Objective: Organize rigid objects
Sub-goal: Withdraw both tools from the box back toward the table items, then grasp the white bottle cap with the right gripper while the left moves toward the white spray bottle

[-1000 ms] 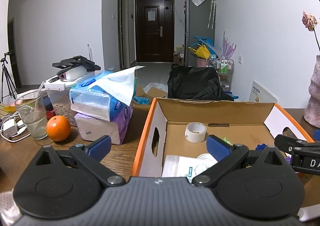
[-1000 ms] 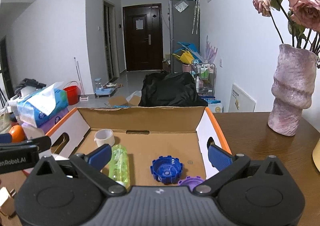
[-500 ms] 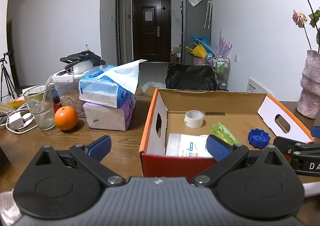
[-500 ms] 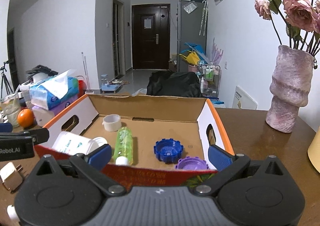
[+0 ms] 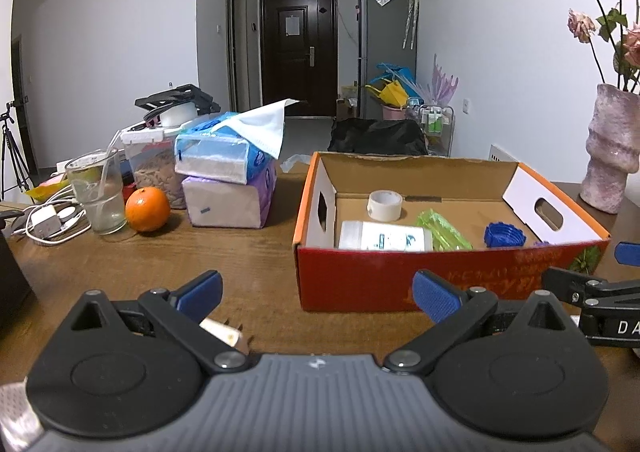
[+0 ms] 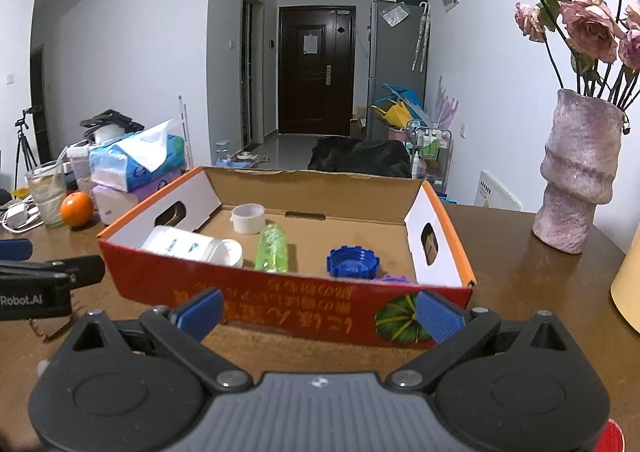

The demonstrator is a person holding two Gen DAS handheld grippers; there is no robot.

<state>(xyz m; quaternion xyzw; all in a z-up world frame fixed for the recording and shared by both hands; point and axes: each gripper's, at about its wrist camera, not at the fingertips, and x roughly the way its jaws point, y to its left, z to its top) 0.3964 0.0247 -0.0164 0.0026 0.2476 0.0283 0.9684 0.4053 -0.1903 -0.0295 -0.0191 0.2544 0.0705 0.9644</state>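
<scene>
- Both tongs have drawn back from over the cardboard box (image 5: pixel 448 284). A second ago each camera looked straight down into it; now the box's red front wall stands ahead of both, with bare counter (image 5: pixel 248 252) in between.
- The left tongs (image 5: pixel 316 290) are spread wide and carry nothing. The right tongs (image 6: pixel 320 310) are likewise released and empty.
- The things sorted so far lie inside the box, ahead of the tongs: a tape roll (image 6: pixel 248 218) at the back, a white jar (image 6: pixel 192 246) on its side, a green bottle (image 6: pixel 272 248), a blue cap (image 6: pixel 353 262) and a purple cap (image 6: pixel 394 278) just behind the front wall.
- A small plug adapter (image 5: pixel 224 332) now shows on the counter just under the left tongs' left finger.
- Judging by this, a drop-off is finished and the adapter looks the likeliest next pick.
</scene>
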